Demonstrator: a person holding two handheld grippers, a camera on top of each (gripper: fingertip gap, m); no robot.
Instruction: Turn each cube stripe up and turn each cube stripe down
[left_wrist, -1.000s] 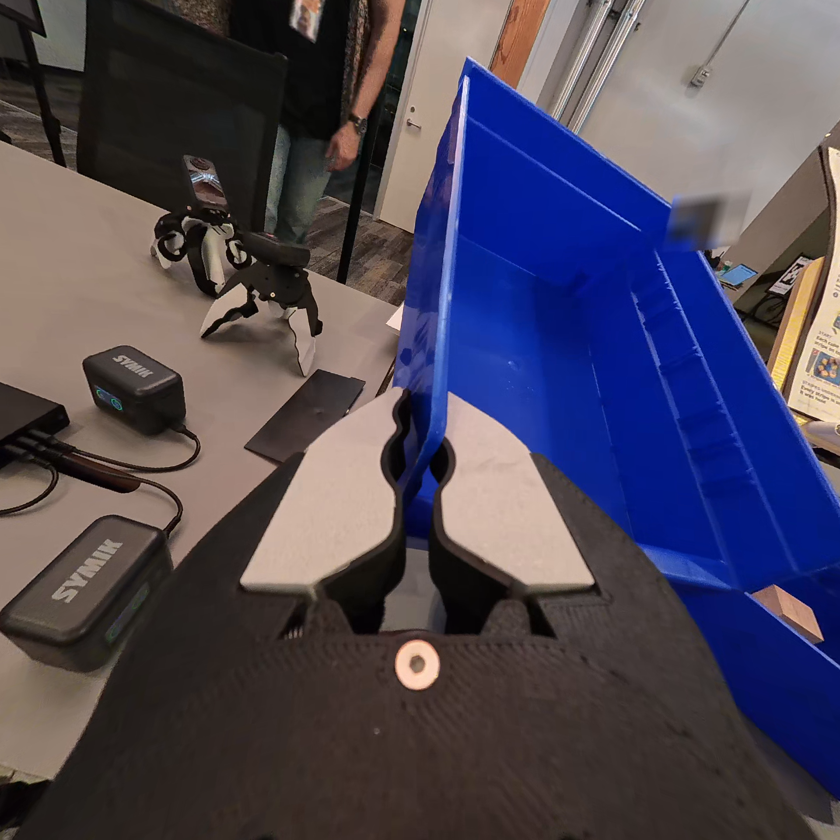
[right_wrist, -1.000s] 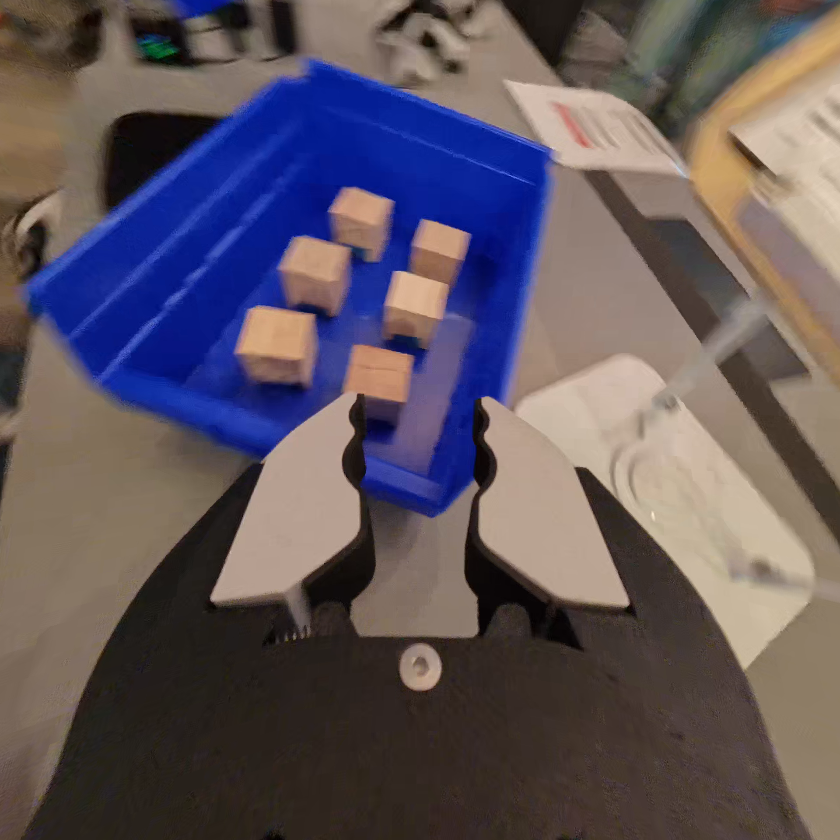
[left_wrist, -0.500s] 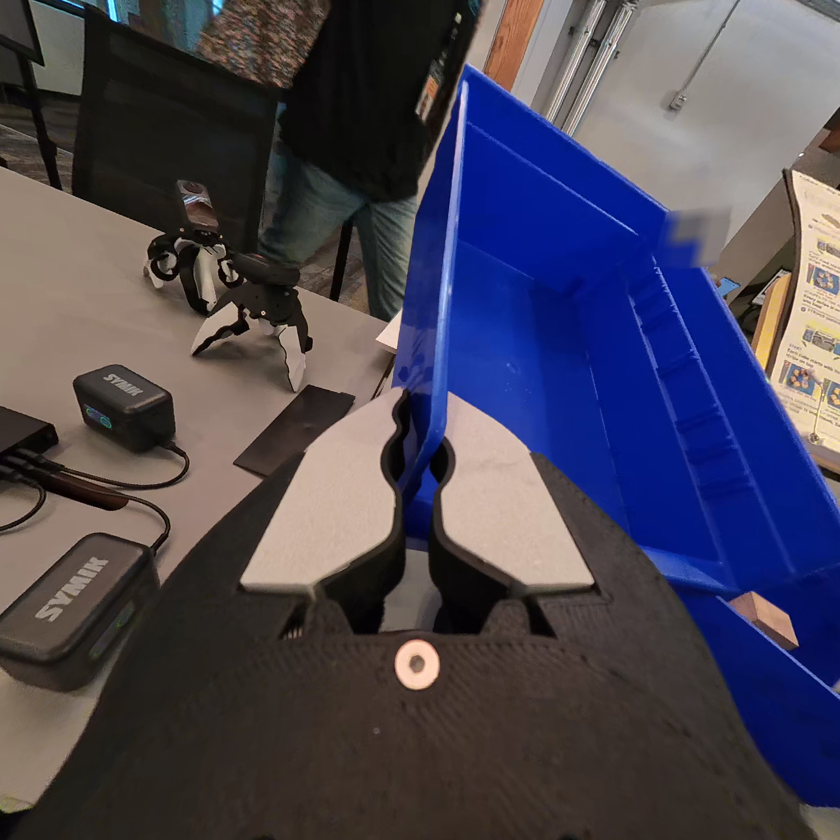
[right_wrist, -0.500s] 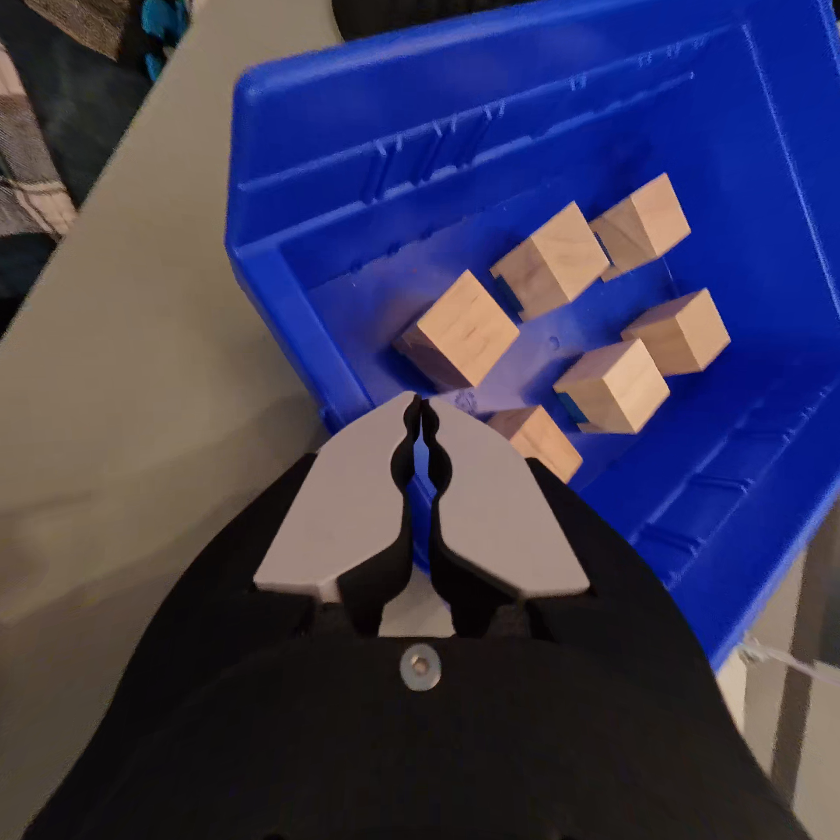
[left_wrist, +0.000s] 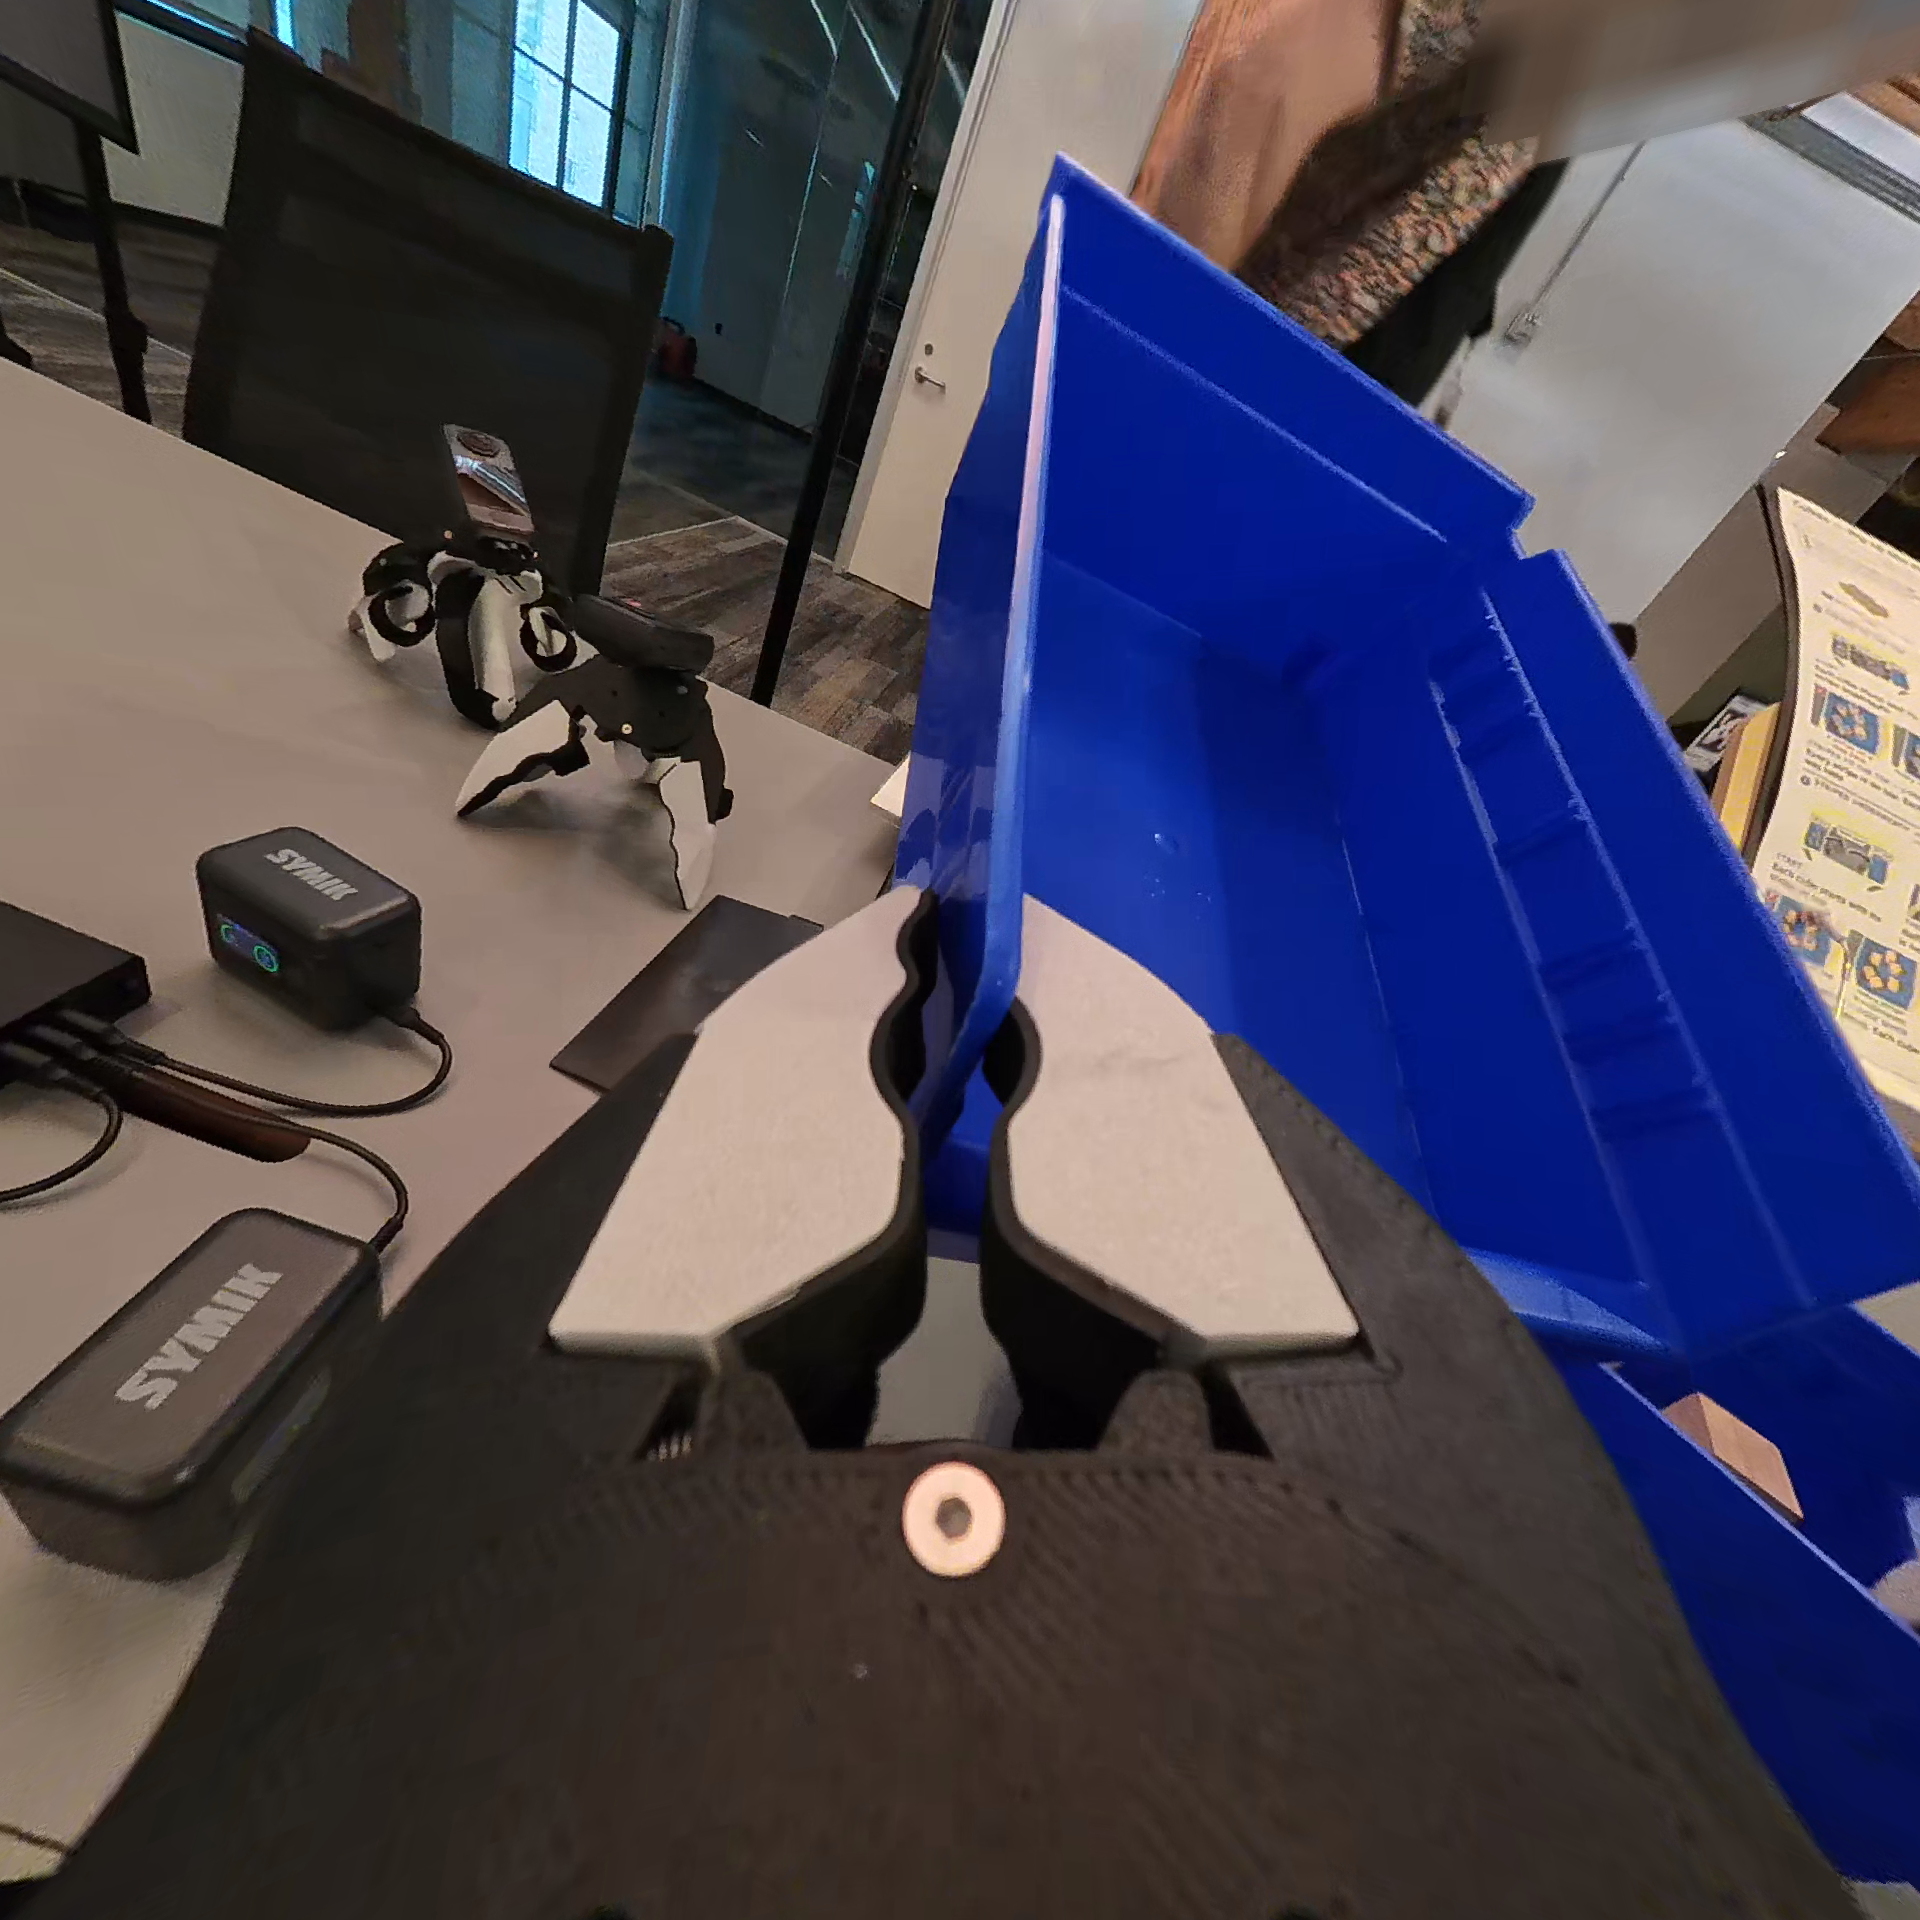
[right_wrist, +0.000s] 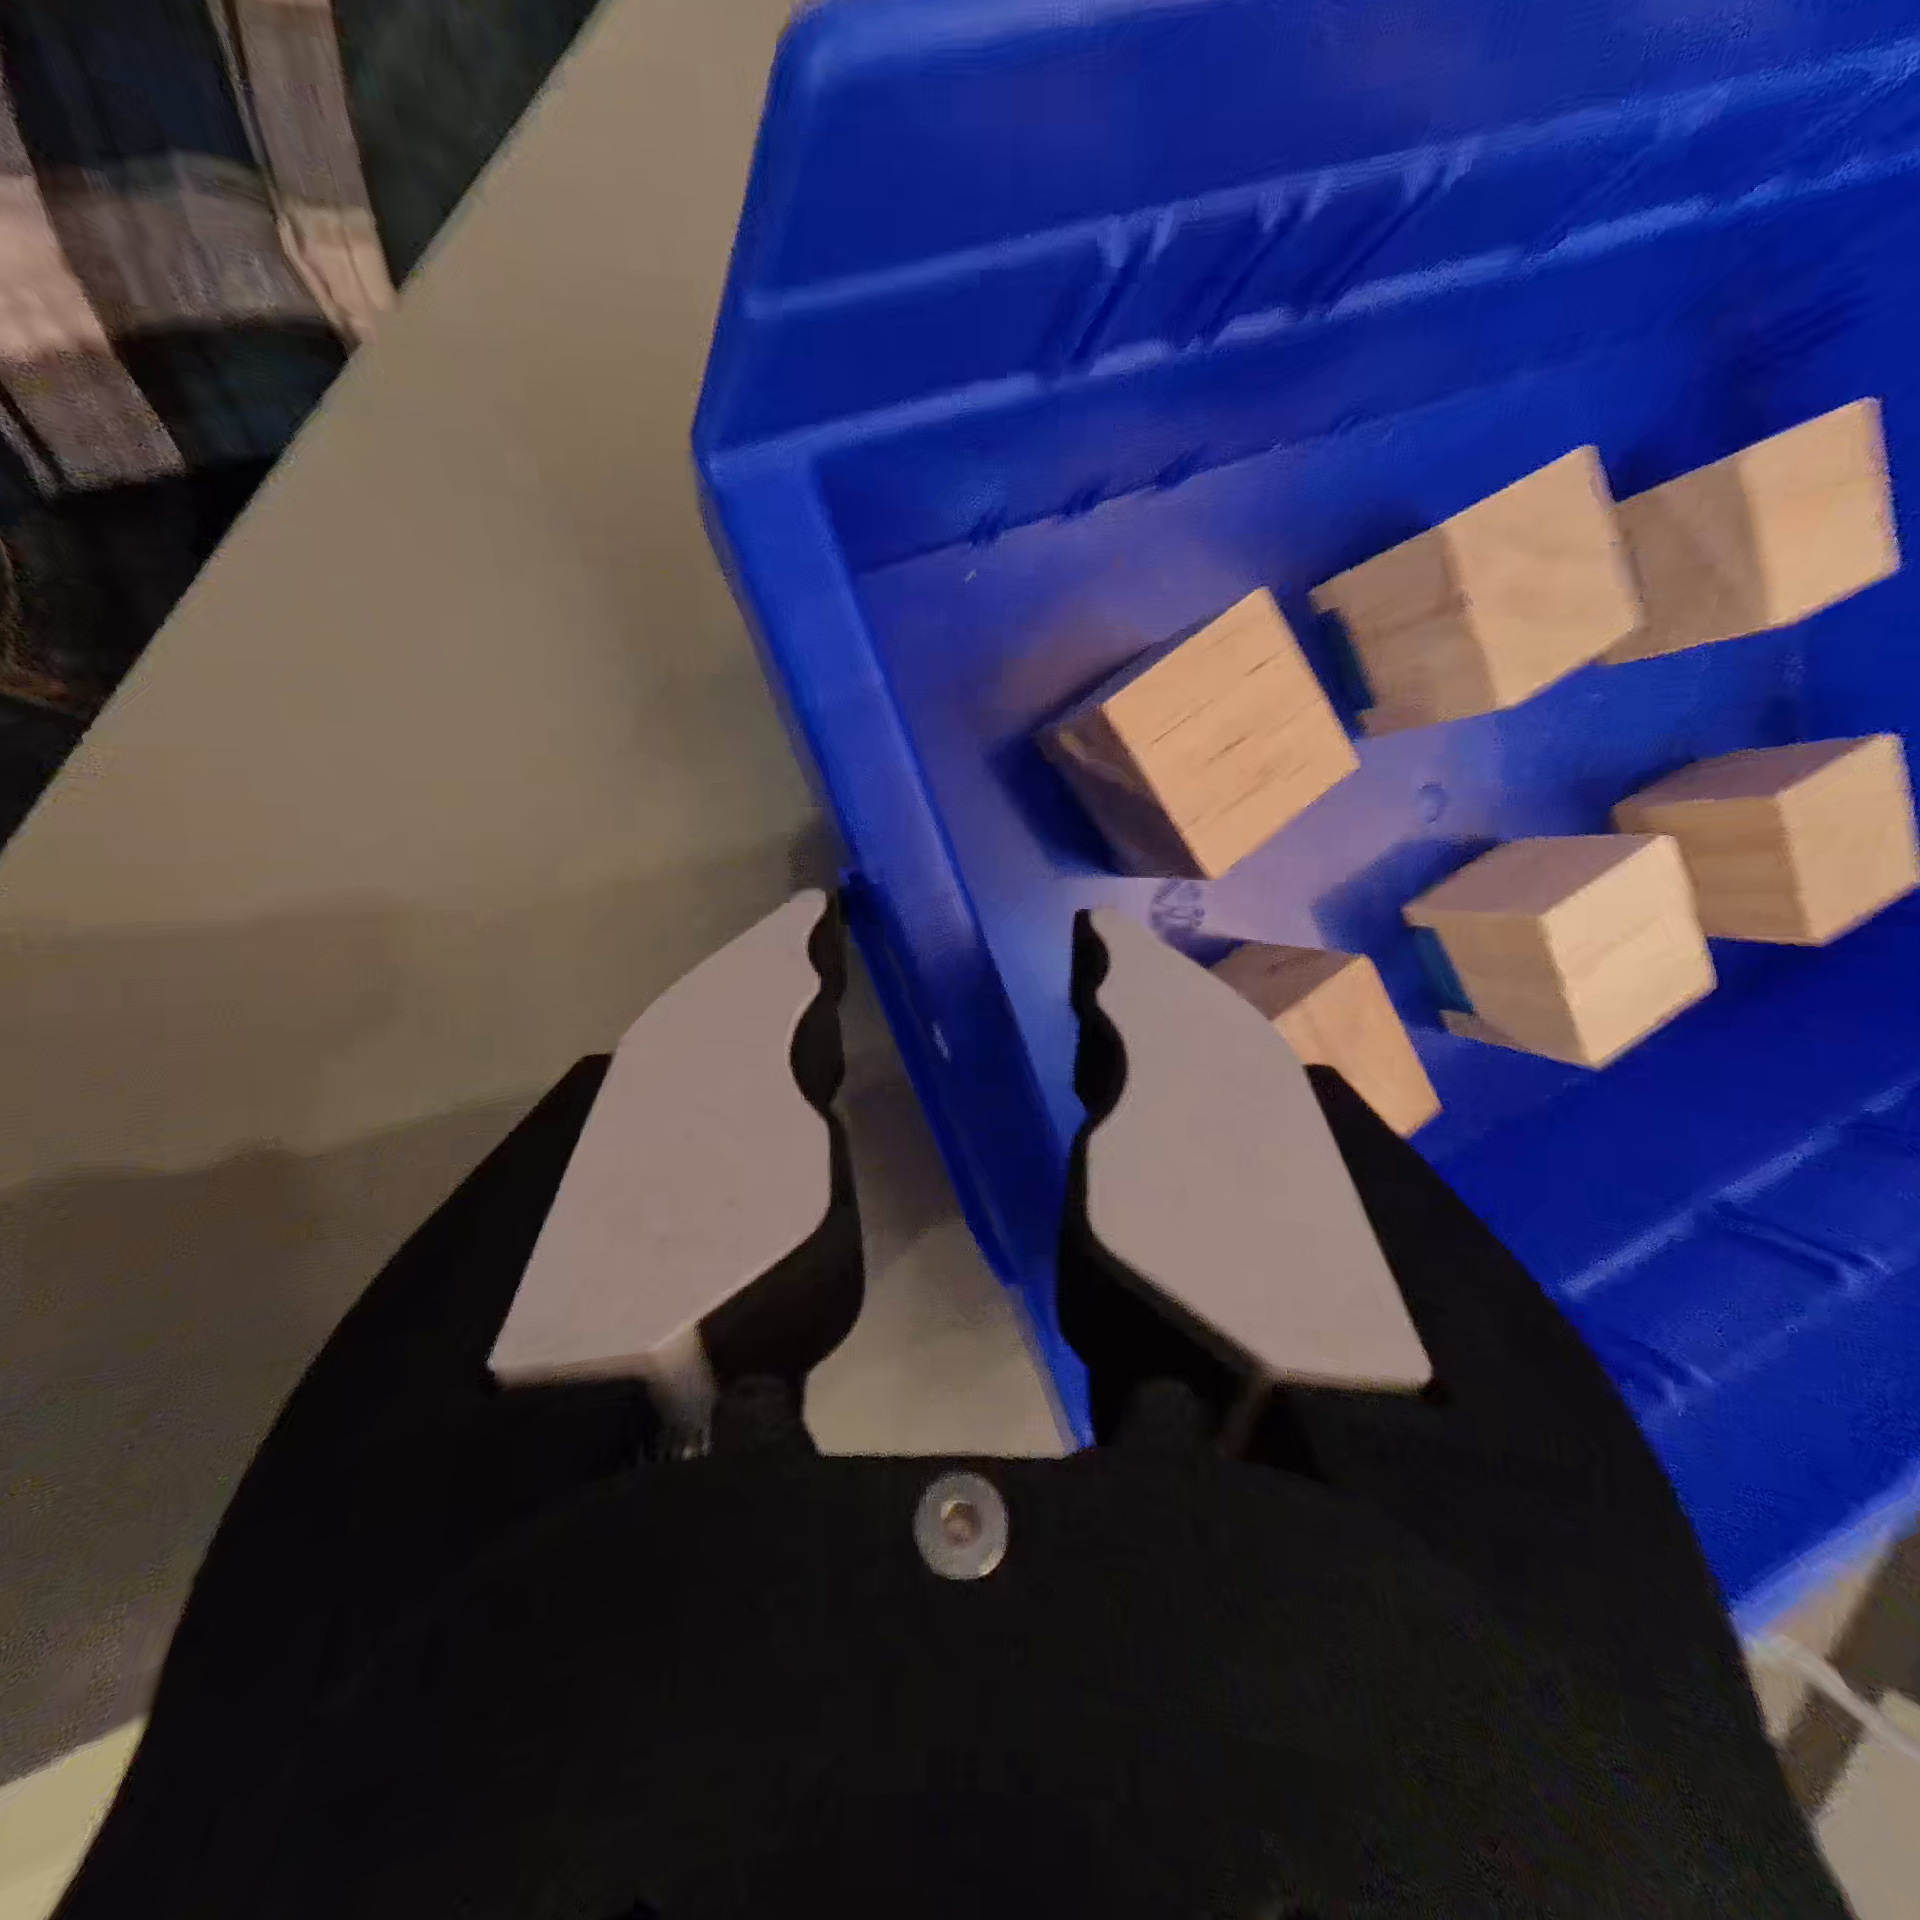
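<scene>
In the left wrist view my left gripper (left_wrist: 971, 935) is shut on the side wall of an empty blue bin (left_wrist: 1299, 831) and holds it tilted up off the table. Below it at the lower right is a second blue bin (left_wrist: 1787, 1621) with one wooden cube (left_wrist: 1733, 1455) showing. In the right wrist view my right gripper (right_wrist: 954, 914) is open and straddles the near wall of the blue bin (right_wrist: 1039, 260) that holds several wooden cubes (right_wrist: 1226, 717). Its right pad stands clear of the wall. Blue stripes show on the sides of two cubes (right_wrist: 1439, 971).
On the grey table (left_wrist: 208, 623) lie a spare gripper (left_wrist: 592, 707), two black power bricks (left_wrist: 312, 925) with cables, and a flat black card (left_wrist: 675, 997). A black chair (left_wrist: 416, 312) and a person (left_wrist: 1351, 156) are behind. A poster (left_wrist: 1849, 831) stands at the right.
My right gripper came to the cube bin, shut on its wall half a second ago, and has now opened astride it. My left gripper has kept its hold on the empty bin.
</scene>
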